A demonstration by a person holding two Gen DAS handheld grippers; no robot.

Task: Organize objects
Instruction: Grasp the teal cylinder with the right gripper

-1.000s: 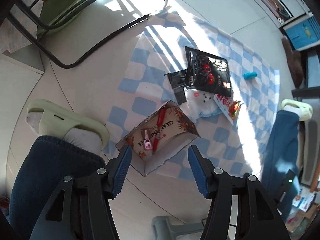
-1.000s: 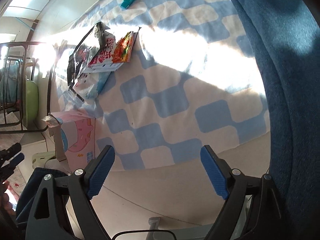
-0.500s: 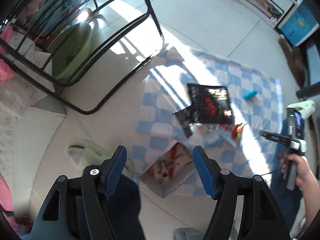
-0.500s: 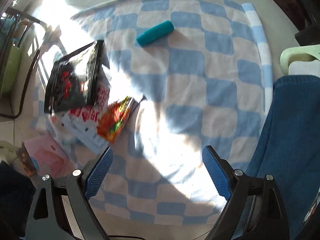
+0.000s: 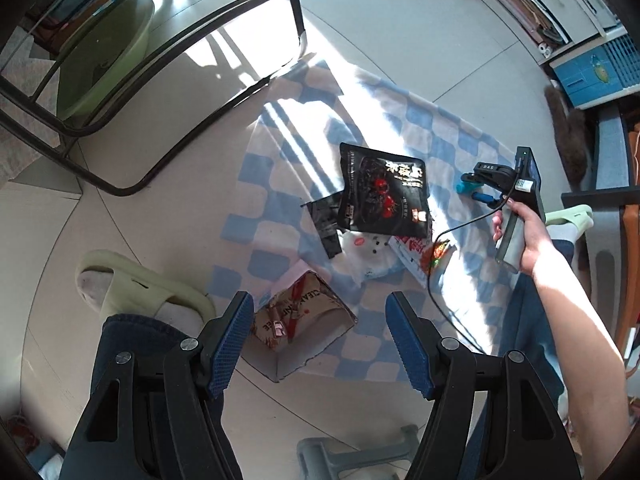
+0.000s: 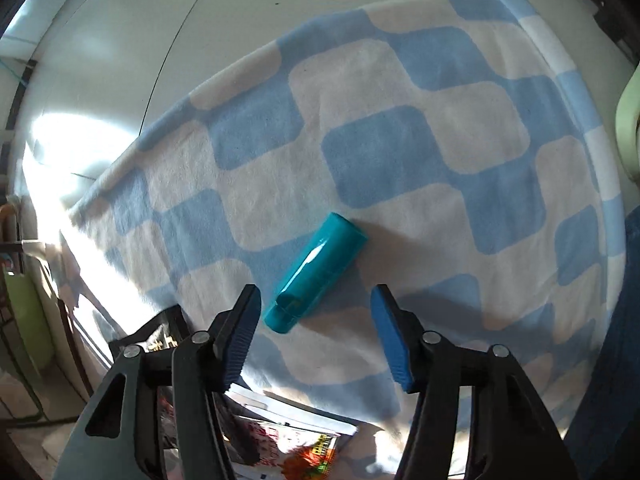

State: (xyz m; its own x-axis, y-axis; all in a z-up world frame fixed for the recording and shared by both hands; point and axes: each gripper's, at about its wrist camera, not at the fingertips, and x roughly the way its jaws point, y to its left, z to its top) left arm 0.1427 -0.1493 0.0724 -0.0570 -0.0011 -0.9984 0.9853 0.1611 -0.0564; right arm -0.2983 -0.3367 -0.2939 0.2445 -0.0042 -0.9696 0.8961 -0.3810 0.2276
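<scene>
A teal cylindrical case [image 6: 316, 272] lies on the blue-and-white checked cloth [image 6: 400, 128]. My right gripper [image 6: 316, 332] is open just above it, its near end between the fingers. In the left wrist view the right gripper [image 5: 486, 190] hovers over the teal case [image 5: 466, 188]. My left gripper [image 5: 320, 340] is open and empty, high above an open cardboard box [image 5: 304, 320] at the cloth's near edge. A black snack bag [image 5: 382, 192] lies mid-cloth over other packets [image 5: 420, 252].
A black metal chair frame [image 5: 180, 52] and a green basin [image 5: 100, 56] stand at the far left. My feet in pale green slippers [image 5: 136, 288] flank the cloth. Shelves [image 5: 560, 12] stand at the far right. A grey stool base [image 5: 360, 452] is below me.
My right gripper has moved forward and down over the cloth to the teal case. My left gripper has risen away from the cardboard box.
</scene>
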